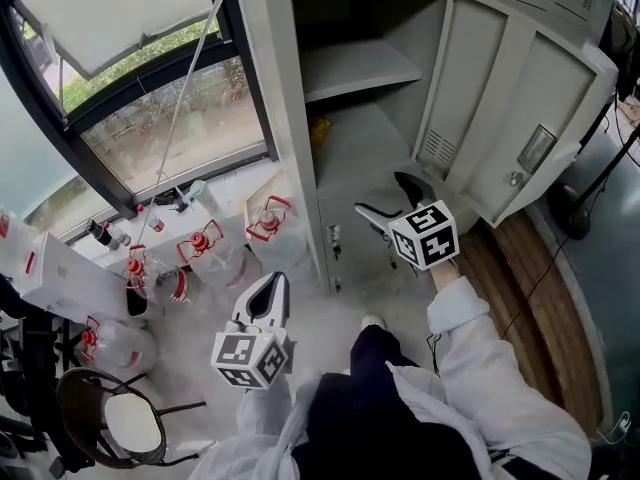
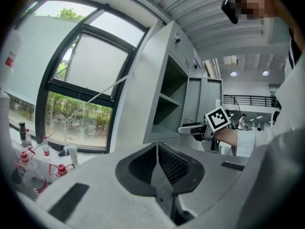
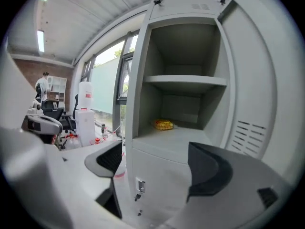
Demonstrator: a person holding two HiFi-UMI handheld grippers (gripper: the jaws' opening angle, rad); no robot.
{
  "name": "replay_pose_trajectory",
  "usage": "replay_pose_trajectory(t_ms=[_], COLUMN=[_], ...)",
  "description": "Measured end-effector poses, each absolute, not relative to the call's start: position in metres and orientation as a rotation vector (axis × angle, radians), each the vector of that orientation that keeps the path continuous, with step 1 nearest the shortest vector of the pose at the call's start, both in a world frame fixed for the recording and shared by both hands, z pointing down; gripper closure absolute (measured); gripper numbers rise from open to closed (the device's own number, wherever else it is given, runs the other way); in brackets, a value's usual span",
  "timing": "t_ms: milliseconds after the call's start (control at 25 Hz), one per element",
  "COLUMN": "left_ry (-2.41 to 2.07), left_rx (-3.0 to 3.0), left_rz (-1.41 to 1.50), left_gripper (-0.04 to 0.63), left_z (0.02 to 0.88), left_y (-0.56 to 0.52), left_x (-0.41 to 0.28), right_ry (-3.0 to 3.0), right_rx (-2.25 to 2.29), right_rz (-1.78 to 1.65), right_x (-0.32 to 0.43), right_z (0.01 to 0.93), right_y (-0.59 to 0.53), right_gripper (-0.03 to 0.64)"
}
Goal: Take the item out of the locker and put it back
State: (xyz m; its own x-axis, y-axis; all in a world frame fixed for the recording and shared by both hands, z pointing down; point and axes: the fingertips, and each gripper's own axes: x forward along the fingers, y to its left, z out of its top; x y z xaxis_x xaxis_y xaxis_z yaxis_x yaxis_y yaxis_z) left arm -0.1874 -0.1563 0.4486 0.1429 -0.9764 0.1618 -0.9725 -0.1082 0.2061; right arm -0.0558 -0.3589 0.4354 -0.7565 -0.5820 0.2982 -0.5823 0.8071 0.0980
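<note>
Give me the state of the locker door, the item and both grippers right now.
locker door: swung open.
yellow item: lying at the back of the lower shelf, untouched.
left gripper: shut, nothing between its jaws.
right gripper: open, empty, in front of the locker.

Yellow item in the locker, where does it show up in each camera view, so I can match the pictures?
Head view: yellow item, upper middle, at the left edge of the compartment under the shelf.
Left gripper view: not visible.
Right gripper view: centre, far back on the floor under the shelf.
Shared landmark: that shelf, also seen in the left gripper view.
</note>
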Motion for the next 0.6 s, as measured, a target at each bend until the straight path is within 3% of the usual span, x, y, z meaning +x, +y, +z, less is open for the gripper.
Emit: replay_pose_trajectory(t_ms=[480, 600], left_ry=[-1.851, -1.843], left_rx=[2.294, 2.324], left_rz=[-0.055, -0.064], left_gripper=[0.578, 0.578], left_z=[0.420, 0.413], left_y=[-0.160, -0.163], left_x=[-0.169, -0.163], right_ry=[-2.848, -2.865], right_rx=[1.020, 1.073], right_rz=[0.219, 0.227], right_x=[-0.004, 0.013], right_z=[0.391, 0.381], right_y=[-0.301, -0.288], right_gripper=[0.229, 0.278])
